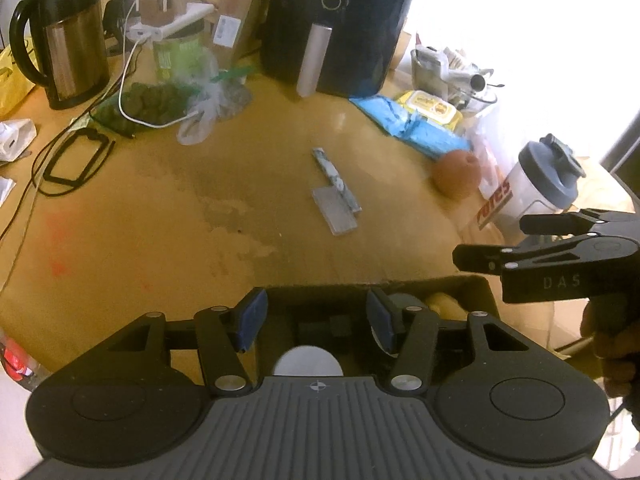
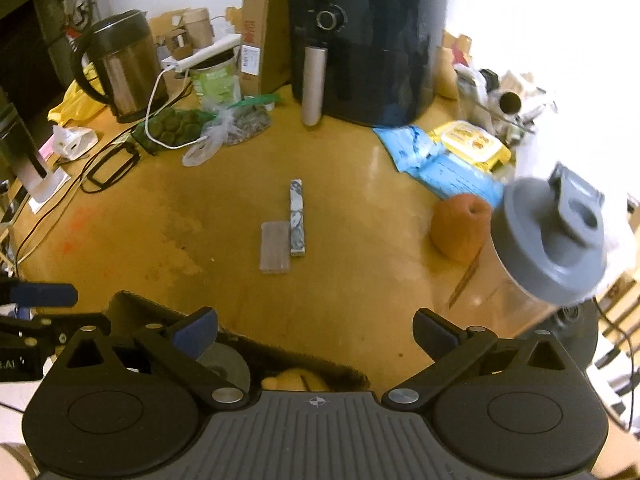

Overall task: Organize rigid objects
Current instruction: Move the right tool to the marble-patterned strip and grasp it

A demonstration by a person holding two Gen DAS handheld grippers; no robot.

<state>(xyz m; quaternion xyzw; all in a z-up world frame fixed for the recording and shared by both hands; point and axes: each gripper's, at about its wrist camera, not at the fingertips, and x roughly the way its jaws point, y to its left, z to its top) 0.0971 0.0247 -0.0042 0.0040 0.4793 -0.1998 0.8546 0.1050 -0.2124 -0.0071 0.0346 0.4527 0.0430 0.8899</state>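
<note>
A black open box (image 1: 478, 285) sits at the table's near edge with a white disc (image 1: 308, 362), a grey disc (image 2: 224, 364) and a yellowish item (image 2: 296, 378) inside. My left gripper (image 1: 316, 320) hovers over it, its blue pads apart with nothing pressed between them. My right gripper (image 2: 314, 332) is wide open and empty above the table beside the box (image 2: 132, 304); it also shows at the right in the left wrist view (image 1: 490, 240). Mid-table lie a small clear case (image 2: 274, 246) and a patterned bar (image 2: 297, 218), touching. A brown-orange round fruit (image 2: 460, 228) stands beside a grey-lidded shaker bottle (image 2: 552, 248).
At the back stand a black air fryer (image 2: 368, 40), a steel kettle (image 2: 120, 64) and a cardboard box (image 2: 260, 28). Blue packets (image 2: 440, 160), a yellow wipes pack (image 2: 472, 144), plastic bags, glasses (image 2: 112, 168) and cables ring the bare middle.
</note>
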